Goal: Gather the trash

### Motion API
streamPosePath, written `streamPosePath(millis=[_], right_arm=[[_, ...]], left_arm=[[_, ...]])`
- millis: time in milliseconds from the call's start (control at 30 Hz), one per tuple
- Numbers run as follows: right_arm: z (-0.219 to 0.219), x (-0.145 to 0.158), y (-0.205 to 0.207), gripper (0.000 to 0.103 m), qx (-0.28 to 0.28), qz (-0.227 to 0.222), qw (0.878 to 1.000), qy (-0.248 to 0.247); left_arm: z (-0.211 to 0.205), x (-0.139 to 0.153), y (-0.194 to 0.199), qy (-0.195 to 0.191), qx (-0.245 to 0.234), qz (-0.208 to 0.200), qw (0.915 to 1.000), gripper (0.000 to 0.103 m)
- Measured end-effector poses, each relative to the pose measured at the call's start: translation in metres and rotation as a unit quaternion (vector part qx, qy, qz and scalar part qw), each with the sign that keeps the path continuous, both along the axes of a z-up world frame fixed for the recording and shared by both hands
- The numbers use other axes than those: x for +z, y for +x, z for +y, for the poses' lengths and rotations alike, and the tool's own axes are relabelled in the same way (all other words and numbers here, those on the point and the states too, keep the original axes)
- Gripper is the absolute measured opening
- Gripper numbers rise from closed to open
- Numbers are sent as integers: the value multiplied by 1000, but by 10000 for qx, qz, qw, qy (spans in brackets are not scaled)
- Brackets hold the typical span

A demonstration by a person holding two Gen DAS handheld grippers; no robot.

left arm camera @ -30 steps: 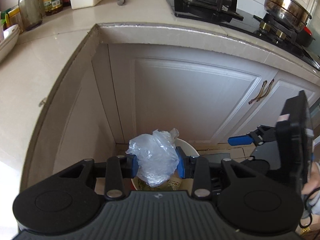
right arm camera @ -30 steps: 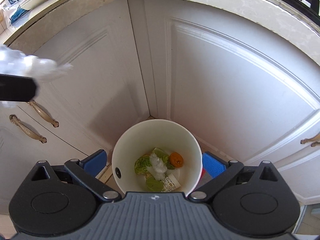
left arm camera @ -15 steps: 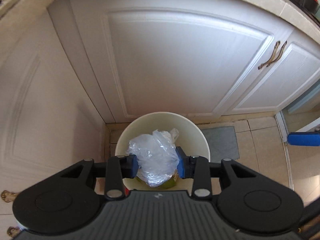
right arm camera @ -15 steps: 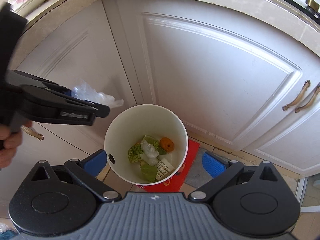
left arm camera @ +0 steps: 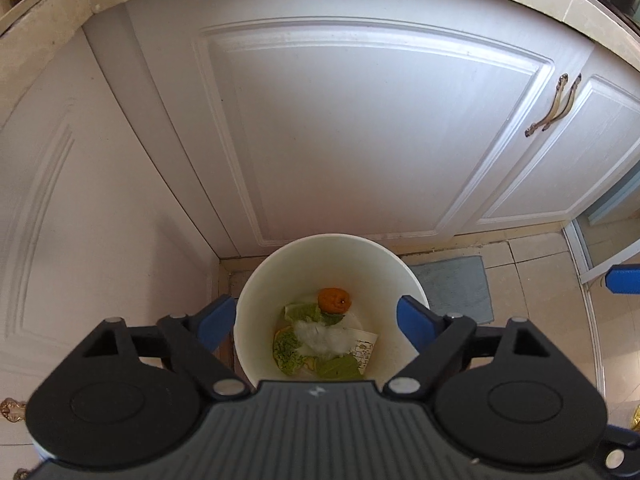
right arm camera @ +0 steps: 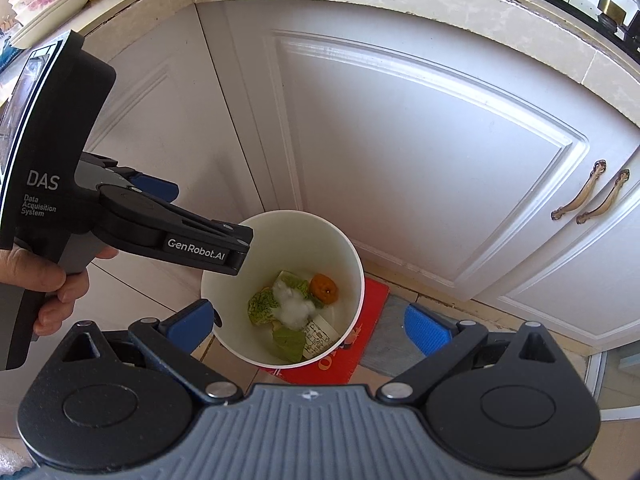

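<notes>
Over one white bin (left arm camera: 256, 300), left claw (left arm camera: 316, 320) opening empty, right claw (right arm camera: 308, 326) apart, one orange peel (left arm camera: 334, 300)

Left claw (left arm camera: 316, 322) opening, empty

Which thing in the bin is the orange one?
The small round orange fruit at the back of the white bin. The other scraps are green leaves, a clear plastic bag and a printed paper scrap.

bin (left arm camera: 256, 300) white | peel (left arm camera: 334, 300) orange | leaves (left arm camera: 286, 350) green | mat (right arm camera: 360, 354) red, print unclear | cabinet doors (left arm camera: 360, 128) white
</notes>
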State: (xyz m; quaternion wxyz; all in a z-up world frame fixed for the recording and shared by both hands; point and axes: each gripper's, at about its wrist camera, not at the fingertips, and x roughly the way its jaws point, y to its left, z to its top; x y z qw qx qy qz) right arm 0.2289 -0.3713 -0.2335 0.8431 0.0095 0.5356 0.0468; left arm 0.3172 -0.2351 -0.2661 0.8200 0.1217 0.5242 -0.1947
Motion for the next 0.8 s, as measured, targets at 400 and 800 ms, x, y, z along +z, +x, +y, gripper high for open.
streamPosePath(millis=[400, 800], right_arm=[[0, 19, 2, 103, -671, 340, 9963, -412], [7, 62, -11, 103, -1344, 325, 9903, -137]], left_arm=[[32, 63, -28, 404, 537, -139, 9976, 94], [62, 114, -51, 422, 925, 79, 9948, 95]])
